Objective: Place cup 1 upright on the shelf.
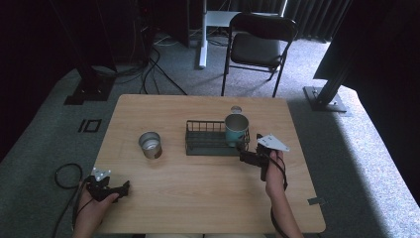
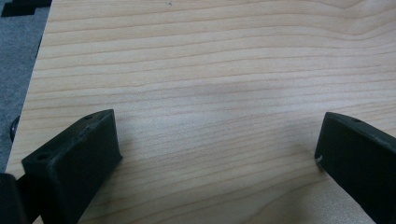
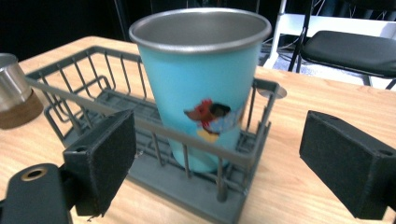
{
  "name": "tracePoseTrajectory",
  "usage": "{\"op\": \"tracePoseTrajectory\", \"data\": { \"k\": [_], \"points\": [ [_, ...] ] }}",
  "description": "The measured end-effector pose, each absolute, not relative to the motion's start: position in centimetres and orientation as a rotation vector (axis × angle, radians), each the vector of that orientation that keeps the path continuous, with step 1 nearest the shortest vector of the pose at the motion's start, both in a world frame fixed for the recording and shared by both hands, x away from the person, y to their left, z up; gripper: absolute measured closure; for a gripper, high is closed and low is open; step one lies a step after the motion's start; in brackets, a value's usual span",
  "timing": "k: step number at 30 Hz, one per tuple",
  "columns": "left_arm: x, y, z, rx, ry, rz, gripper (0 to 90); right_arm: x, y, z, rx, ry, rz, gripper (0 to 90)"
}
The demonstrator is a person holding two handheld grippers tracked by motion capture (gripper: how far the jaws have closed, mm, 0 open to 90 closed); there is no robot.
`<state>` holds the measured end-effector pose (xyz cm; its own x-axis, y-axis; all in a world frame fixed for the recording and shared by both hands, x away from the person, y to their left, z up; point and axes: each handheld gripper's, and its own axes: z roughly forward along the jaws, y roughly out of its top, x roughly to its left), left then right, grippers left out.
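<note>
Frankly, the risk I see sits at my right gripper [image 1: 251, 150], whose jaws stand wide apart just short of the wire basket [image 1: 198, 147] and hold nothing. The teal cup [image 3: 203, 93] stands upright inside the basket's right end, close behind the front rail. If I close in at this height, the pads would likely pinch that rail [image 3: 154, 126] together with the cup, or catch a wire post, and any lift would drag the whole basket or tip the cup against it. Coming in crooked could also shove the light basket across the wooden table [image 1: 208, 198]. I judge a higher approach, above the rail line, safer.

From the table's centre, the basket lies at about 1 o'clock, the cup at its 3 o'clock end. The cup looks empty as far as its steel-lined mouth shows in the high view; I cannot see its bottom. The rest of the basket carries nothing. A small steel cup [image 1: 150, 145] with a brown band stands alone at about 10 o'clock, well apart from the basket's left end, and appears empty too.

My left gripper [image 1: 119, 191] rests at about 7 o'clock near the table's near-left edge, jaws parted over bare wood, gripping nothing. A small round disc [image 1: 236, 108] lies on the table just beyond the basket.
</note>
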<state>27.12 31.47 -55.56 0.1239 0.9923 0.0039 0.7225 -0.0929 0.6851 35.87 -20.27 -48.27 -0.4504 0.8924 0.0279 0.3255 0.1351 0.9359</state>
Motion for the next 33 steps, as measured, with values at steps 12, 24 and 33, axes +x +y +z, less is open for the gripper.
{"op": "tracePoseTrajectory", "data": {
  "k": [12, 24, 33],
  "points": [
    [27.1, 31.5, -55.6, 1.875, 1.652, 0.659, 0.4, 34.8, -22.4, -50.0, 1.177, 1.908, 1.286, 10.8],
    [27.1, 31.5, -55.6, 1.874, 1.652, 0.659, 0.4, 32.9, -24.8, -51.5, 1.147, 2.007, 1.276, 10.8],
    [27.1, 31.5, -55.6, 1.875, 1.652, 0.659, 0.4, 31.5, -26.3, -52.9, 1.166, 2.066, 1.238, 10.8]
  ]
}}
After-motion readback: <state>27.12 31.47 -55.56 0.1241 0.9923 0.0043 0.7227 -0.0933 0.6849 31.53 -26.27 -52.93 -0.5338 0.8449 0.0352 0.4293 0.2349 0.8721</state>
